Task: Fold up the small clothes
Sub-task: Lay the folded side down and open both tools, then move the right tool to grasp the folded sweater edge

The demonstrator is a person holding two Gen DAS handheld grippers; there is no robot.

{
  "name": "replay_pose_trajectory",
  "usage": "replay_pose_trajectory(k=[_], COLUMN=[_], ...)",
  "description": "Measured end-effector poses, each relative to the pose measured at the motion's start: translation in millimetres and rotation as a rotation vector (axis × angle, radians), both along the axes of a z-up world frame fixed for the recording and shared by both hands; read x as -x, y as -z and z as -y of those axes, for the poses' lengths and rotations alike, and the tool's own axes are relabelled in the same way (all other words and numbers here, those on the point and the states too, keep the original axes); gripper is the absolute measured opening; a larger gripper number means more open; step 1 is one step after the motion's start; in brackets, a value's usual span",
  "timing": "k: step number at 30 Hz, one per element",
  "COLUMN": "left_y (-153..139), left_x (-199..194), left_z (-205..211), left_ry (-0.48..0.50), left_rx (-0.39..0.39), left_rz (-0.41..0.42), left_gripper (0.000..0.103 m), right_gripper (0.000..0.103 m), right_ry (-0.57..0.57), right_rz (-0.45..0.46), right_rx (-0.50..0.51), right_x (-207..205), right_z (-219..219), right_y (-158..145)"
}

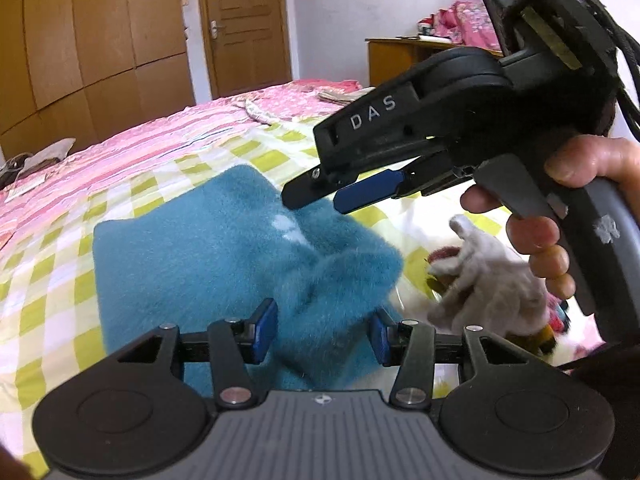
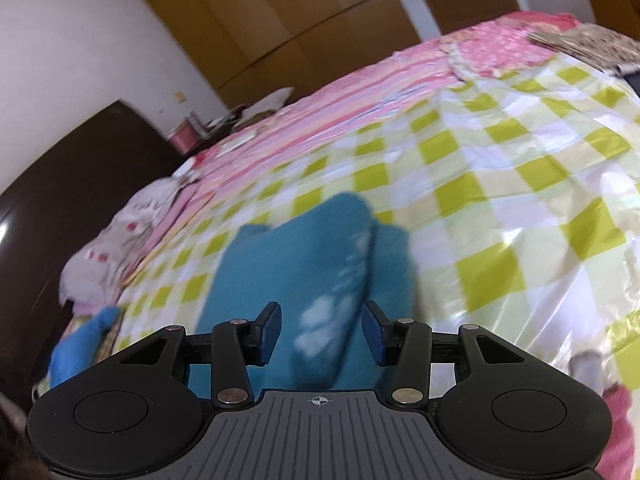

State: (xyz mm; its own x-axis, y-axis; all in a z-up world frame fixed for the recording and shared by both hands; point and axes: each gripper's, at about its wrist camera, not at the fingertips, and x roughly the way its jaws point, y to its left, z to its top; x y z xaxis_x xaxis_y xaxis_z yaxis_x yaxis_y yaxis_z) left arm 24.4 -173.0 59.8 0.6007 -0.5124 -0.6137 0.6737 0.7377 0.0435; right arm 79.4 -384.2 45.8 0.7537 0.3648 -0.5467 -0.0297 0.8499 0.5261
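A fuzzy teal garment [image 1: 224,256] lies folded on the green-and-white checked sheet [image 1: 52,280]; it has a few white marks. My left gripper [image 1: 324,332] is open, its blue pads either side of the garment's near fold, not gripping it. My right gripper [image 1: 316,198] shows in the left wrist view, held in a hand, its tips just above the garment's far right part. In the right wrist view the right gripper [image 2: 322,330] is open above the teal garment [image 2: 304,264], with nothing between its pads.
A grey-white plush toy [image 1: 484,280] and other small items lie to the garment's right. Pink striped bedding [image 2: 340,92] covers the far bed. A blue item [image 2: 80,344] and a pale pillow [image 2: 120,236] lie at the bed's left edge. Wooden wardrobes and a door stand behind.
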Motion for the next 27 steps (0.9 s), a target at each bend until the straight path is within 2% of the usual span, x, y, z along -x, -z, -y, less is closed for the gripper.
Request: replay_pose_trajectory(k=[3, 8, 12, 15, 17, 18, 19, 21, 23, 25, 27], left_y=[-3, -6, -4, 1, 4, 5, 5, 4, 3, 2, 1], left_x=[7, 3, -6, -14, -17, -18, -21, -22, -29, -33, -40], left_z=[-17, -37, -46, -50, -55, -57, -60, -65, -68, -70, -73], left_ry=[-0.01, -0.056, -0.095, -0.122, -0.138, -0.145, -0.149, -0.156, -0.171, -0.186, -0.207], left_rx=[0.005, 0.016, -0.003, -0.007, -0.014, -0.014, -0.01, 0.003, 0.012, 0.019, 0.028], left_rz=[-0.012, -0.009, -0.004, -0.007, -0.012, -0.014, -0.015, -0.014, -0.009, -0.008, -0.01], left_gripper=[0.051, 0.051, 0.051, 0.051, 0.052, 0.052, 0.051, 0.052, 0.052, 0.053, 0.053], right_gripper=[0.045, 0.045, 0.025, 0.018, 0.018, 0.02, 0.027, 0.028, 0.034, 0.045, 0.051], right_ry=[-0.052, -0.077, -0.05, -0.036, -0.03, -0.027, -0.026, -0.017, 0.01, 0.044, 0.066], right_rz=[0.0, -0.084, -0.145, -0.176, -0.174, -0.168, -0.146, -0.087, -0.04, -0.019, -0.031], right_rx=[0.001, 0.033, 0.061, 0.059, 0.061, 0.066, 0.074, 0.066, 0.025, 0.004, -0.01], right_x=[10, 15, 27, 37, 41, 42, 44, 46, 39, 23, 5], right_z=[-12, -26, -24, -22, -21, -21, -22, -22, -18, -15, -15], right_y=[-1, 18, 38, 53, 50, 45, 38, 25, 16, 17, 24])
